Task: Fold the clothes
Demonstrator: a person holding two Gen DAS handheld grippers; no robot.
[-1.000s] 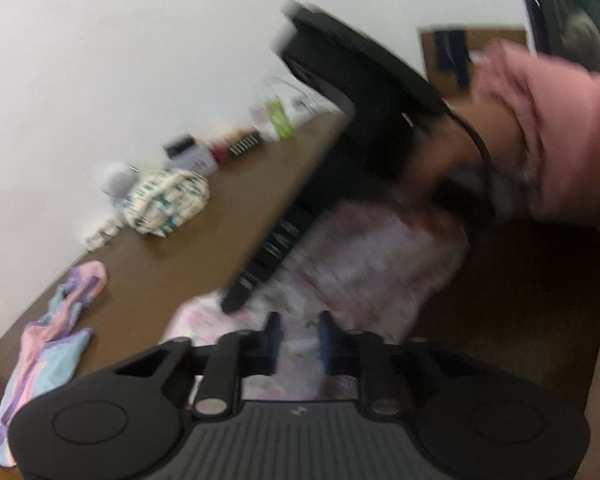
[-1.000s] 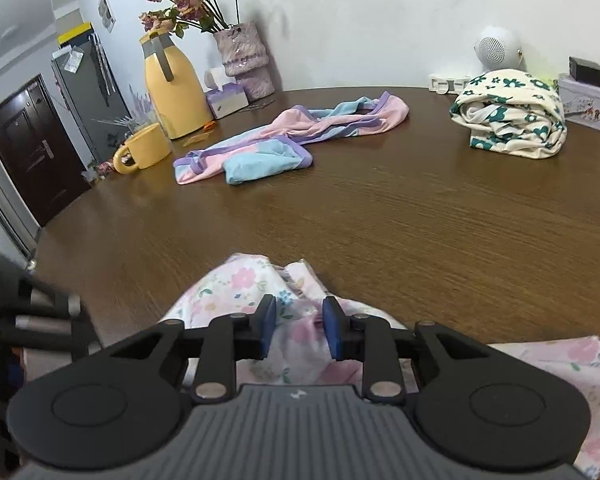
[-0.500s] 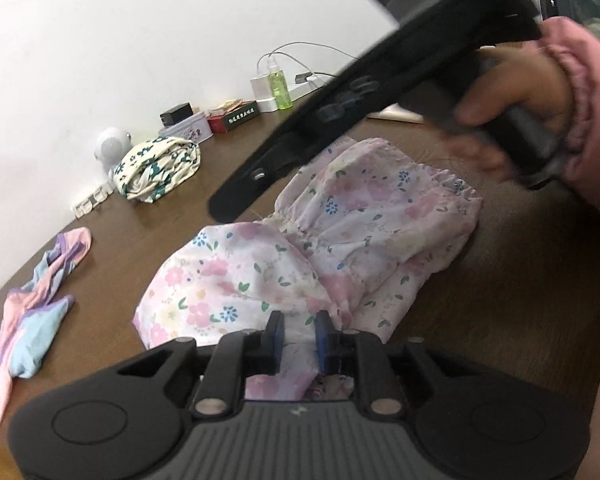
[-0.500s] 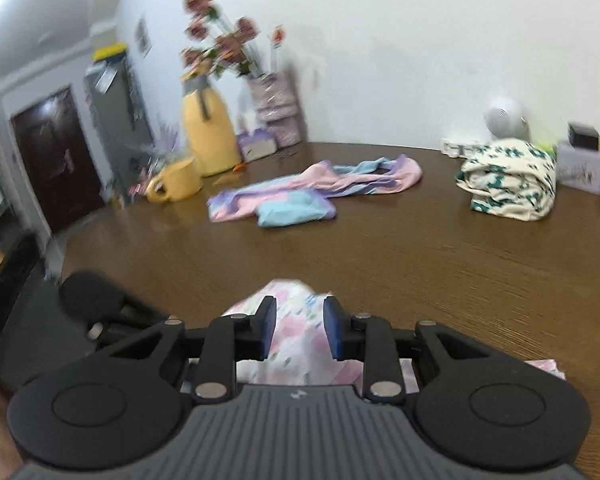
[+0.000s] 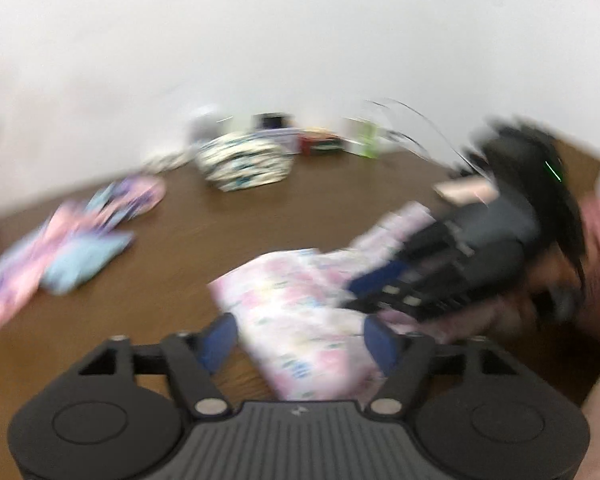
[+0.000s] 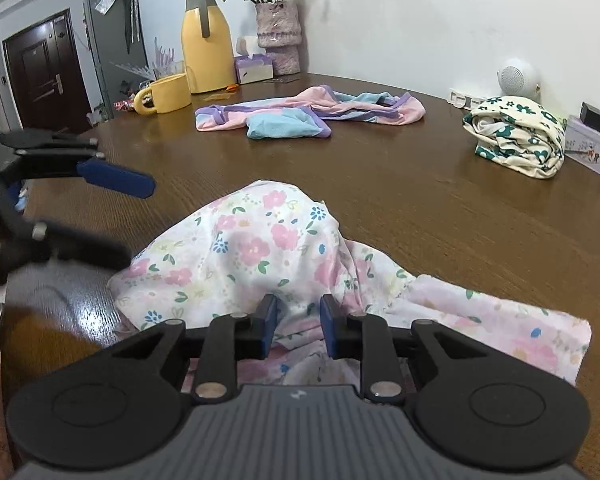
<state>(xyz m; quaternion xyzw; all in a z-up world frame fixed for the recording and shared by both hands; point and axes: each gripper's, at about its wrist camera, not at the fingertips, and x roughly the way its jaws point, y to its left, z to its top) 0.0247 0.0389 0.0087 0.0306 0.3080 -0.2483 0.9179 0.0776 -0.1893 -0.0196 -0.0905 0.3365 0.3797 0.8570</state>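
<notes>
Mid-fold: my left gripper (image 5: pixel 300 340) jaws have just sprung apart, releasing the floral garment (image 6: pixel 236 248) bunched on the counter (image 6: pixel 420 208) at lower centre. My right gripper (image 6: pixel 296 320) pinches its near fold. Next, regrasp a free edge.

Right hand-held gripper (image 6: pixel 296 330) pinches floral garment (image 6: pixel 244 252) on table (image 6: pixel 420 208).
</notes>
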